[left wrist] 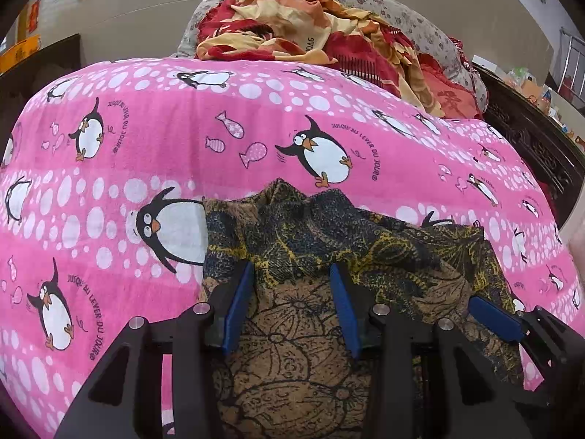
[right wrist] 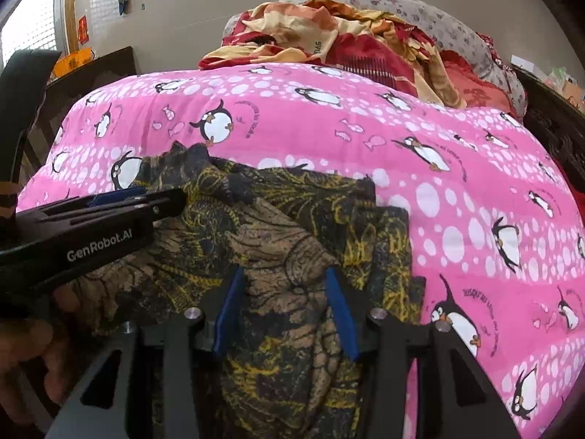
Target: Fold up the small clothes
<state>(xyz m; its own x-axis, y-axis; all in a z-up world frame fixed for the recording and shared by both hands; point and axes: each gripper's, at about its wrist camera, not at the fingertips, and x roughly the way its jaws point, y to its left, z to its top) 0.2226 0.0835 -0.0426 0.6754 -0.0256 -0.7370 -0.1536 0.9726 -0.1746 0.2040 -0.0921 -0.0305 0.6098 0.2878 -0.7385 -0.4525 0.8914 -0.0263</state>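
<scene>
A brown, black and yellow patterned garment (left wrist: 292, 347) lies crumpled on the pink penguin bedspread (left wrist: 164, 139). In the left wrist view my left gripper (left wrist: 291, 267) has its blue pads (left wrist: 237, 307) closed on a brown fold at the garment's near edge. One blue pad (left wrist: 493, 316) of my right gripper shows at the lower right, on the same cloth. In the right wrist view my right gripper (right wrist: 285, 270) pinches a bunched ridge of the garment (right wrist: 278, 241) between its pads. My left gripper (right wrist: 161, 199) reaches in from the left over the cloth, with a hand (right wrist: 25, 358) behind it.
A heap of red and orange bedding (left wrist: 292, 29) and a floral pillow (left wrist: 420, 22) lie at the far end of the bed. A dark carved wooden frame (left wrist: 530, 139) runs along the right side. The bedspread (right wrist: 475, 183) stretches right of the garment.
</scene>
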